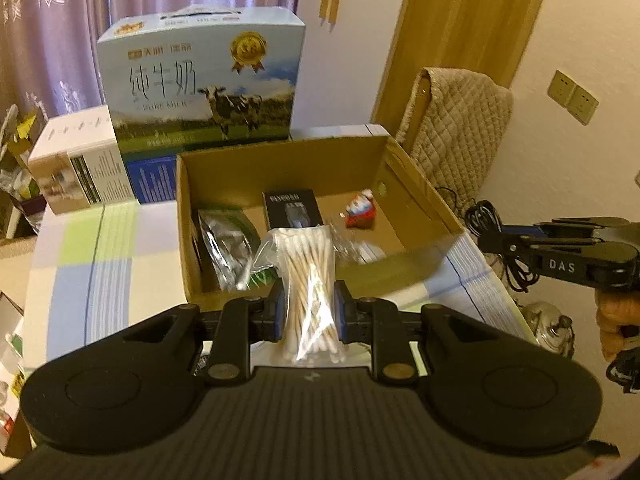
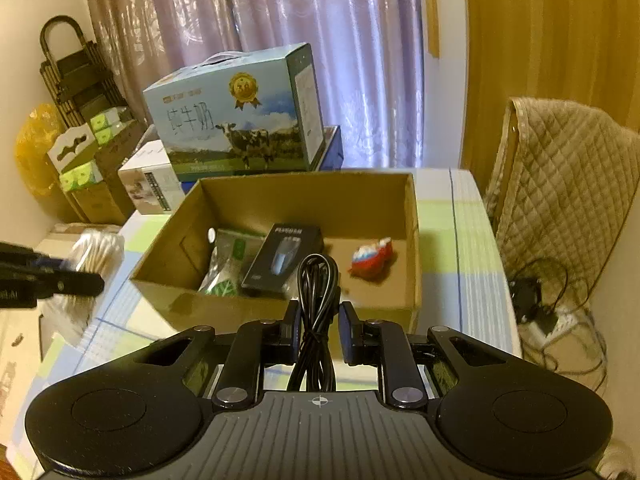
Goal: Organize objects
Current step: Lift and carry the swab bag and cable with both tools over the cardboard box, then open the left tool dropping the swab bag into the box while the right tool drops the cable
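Note:
My left gripper [image 1: 309, 312] is shut on a clear bag of cotton swabs [image 1: 308, 276], held above the near wall of an open cardboard box [image 1: 416, 184]. Inside the box lie a black product box [image 1: 292, 210], a silvery-green packet [image 1: 226, 248] and a small red-and-white object [image 1: 362, 212]. My right gripper [image 2: 319, 330] is shut on a coiled black cable [image 2: 316, 300], just in front of the same cardboard box [image 2: 216, 312]. In the left wrist view the right gripper [image 1: 486, 238] hangs at the box's right, the cable bunched at its tip.
A blue milk carton [image 1: 200, 80] and a white carton [image 1: 76, 164] stand behind the box on the checked tablecloth [image 1: 96, 264]. A quilt-covered chair [image 2: 560, 184] is to the right, with cables and a power strip [image 2: 548, 328] on the floor. Stacked boxes [image 2: 84, 168] fill the left corner.

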The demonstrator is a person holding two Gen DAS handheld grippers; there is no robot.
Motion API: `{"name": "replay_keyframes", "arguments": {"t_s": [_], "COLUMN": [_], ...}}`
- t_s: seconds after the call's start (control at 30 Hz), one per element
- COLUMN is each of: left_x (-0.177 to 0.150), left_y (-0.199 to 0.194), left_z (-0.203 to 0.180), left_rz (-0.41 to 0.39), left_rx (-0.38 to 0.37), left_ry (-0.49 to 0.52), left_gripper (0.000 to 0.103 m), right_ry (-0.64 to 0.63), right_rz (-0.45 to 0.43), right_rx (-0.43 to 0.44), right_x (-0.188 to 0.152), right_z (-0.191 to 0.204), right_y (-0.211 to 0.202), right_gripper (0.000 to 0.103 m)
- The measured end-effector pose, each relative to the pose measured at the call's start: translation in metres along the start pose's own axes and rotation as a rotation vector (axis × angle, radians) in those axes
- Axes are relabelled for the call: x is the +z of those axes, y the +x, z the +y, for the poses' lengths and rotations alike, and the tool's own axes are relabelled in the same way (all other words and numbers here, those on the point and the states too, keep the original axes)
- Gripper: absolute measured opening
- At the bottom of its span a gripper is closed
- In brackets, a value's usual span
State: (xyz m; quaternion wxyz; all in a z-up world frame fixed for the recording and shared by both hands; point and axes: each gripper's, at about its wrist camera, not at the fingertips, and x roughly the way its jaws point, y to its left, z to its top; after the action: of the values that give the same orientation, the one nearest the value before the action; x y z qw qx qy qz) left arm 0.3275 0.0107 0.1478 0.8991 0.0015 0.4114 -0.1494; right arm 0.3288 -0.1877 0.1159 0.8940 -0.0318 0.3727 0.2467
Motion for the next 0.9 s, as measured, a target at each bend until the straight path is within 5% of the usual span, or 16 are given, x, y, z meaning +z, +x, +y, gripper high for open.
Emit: {"name": "replay_keyframes", "arguments": {"t_s": [0.9], "left_x": [0.062], "left_y": [0.068], "left_z": [0.024], "left_rz": [0.027], "left_rx": [0.052], "left_ry": [-0.018], "left_gripper": [0.019], "right_ry": [-0.018], "right_rz": [-0.026], "right_rx": [-0.016], "right_x": [0.072], "right_z": [-0.011], "right_y": [0.057], "right_gripper": [0.016]}}
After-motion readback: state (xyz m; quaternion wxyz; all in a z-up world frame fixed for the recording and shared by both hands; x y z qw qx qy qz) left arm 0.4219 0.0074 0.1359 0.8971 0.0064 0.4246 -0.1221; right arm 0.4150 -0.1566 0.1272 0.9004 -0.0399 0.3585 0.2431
